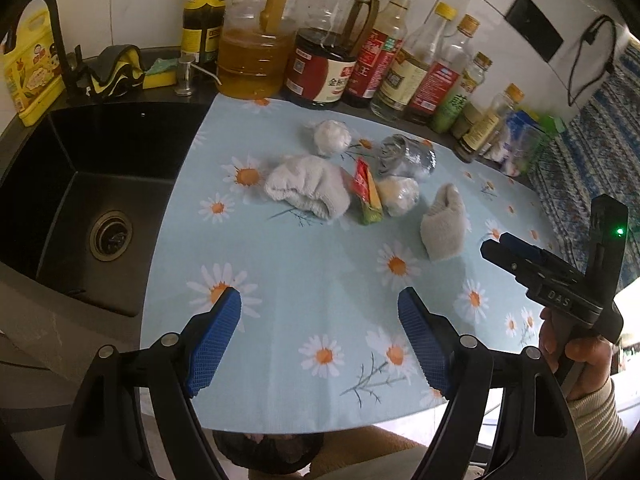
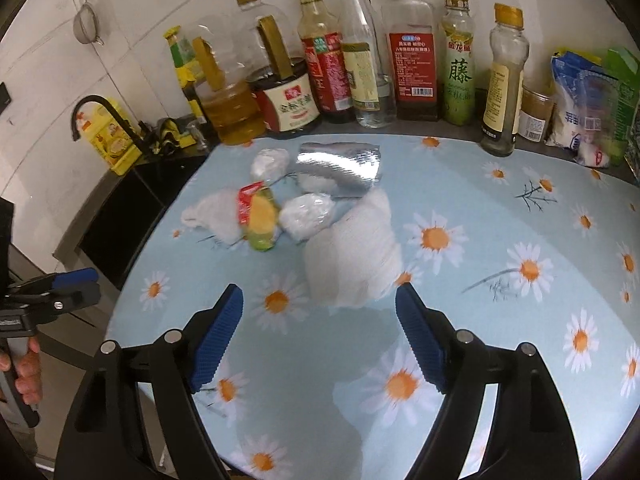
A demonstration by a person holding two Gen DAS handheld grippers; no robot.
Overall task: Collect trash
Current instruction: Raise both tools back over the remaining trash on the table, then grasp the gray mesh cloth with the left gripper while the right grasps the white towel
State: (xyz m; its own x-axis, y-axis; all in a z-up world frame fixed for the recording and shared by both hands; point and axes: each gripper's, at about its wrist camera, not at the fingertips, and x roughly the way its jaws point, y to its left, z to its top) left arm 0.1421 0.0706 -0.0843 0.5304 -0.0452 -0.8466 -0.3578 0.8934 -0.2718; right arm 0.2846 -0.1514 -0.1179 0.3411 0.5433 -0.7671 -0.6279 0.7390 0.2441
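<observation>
Trash lies in a loose group on the daisy-print mat [image 1: 304,280]: two crumpled grey-white towels [image 1: 308,188] [image 1: 444,224], a red-yellow-green sachet [image 1: 368,194], a white wad in film [image 1: 331,136], a silver foil wrapper [image 1: 408,156] and a pale wrapped lump [image 1: 398,195]. My left gripper [image 1: 320,336] is open and empty, short of the pile. My right gripper [image 2: 319,332] is open and empty, just short of the nearest towel [image 2: 352,256]. The sachet [image 2: 258,216], foil wrapper [image 2: 340,168] and wads [image 2: 306,214] lie beyond it.
A row of oil and sauce bottles [image 1: 320,60] lines the back wall. A black sink [image 1: 80,184] with a faucet lies left of the mat. Bags of seasoning [image 2: 584,108] stand at the back right. A dark bin [image 1: 268,452] shows below the mat's front edge.
</observation>
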